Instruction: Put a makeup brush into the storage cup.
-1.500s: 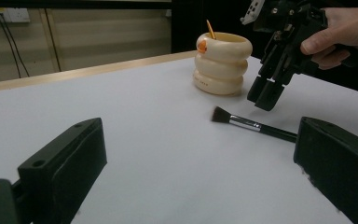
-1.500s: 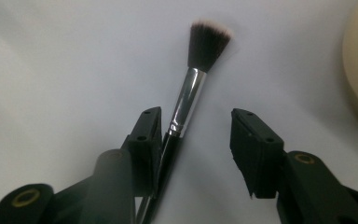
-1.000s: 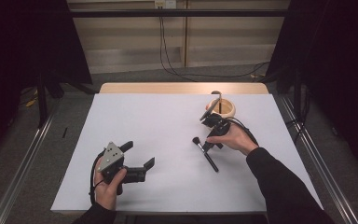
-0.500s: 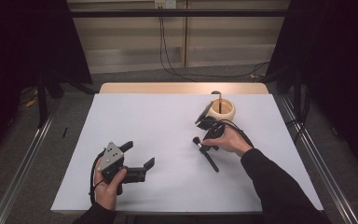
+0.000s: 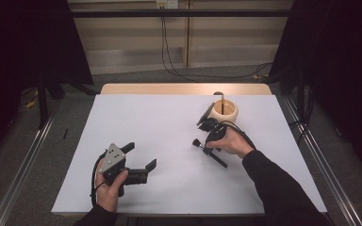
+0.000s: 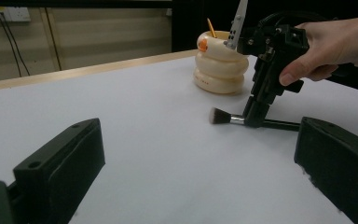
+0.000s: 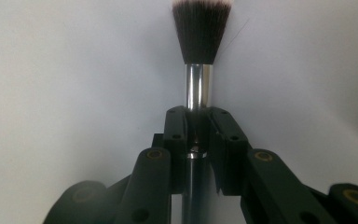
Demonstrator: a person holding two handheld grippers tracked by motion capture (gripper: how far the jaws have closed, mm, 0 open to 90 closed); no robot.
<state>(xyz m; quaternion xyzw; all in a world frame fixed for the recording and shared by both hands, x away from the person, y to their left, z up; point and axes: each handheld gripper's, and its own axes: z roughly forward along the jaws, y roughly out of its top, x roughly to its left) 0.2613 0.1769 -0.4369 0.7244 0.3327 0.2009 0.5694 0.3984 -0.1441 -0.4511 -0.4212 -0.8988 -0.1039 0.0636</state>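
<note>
Since a second ago the right gripper [image 5: 207, 141] has been dropping from beside the holder down onto the brush, and the right hand [image 5: 231, 141] has been following it toward the table. Its jaws are now closing on the makeup brush [image 6: 242, 120] from both sides, pressing against the dark handle just behind the silver ferrule [image 7: 198, 92], with the bristles [image 7: 200, 30] pointing straight ahead of the jaws. The brush is lying flat on the white table [image 5: 160, 127], its long axis running along the line of the jaws, bristle end away from the person's forearm. The ringed cream holder [image 5: 225, 111] is standing just beyond, with a stick in it. The left gripper [image 5: 139, 160] is resting well apart on the near left, jaws spread wide and holding nothing, so the right hand is far nearer.
</note>
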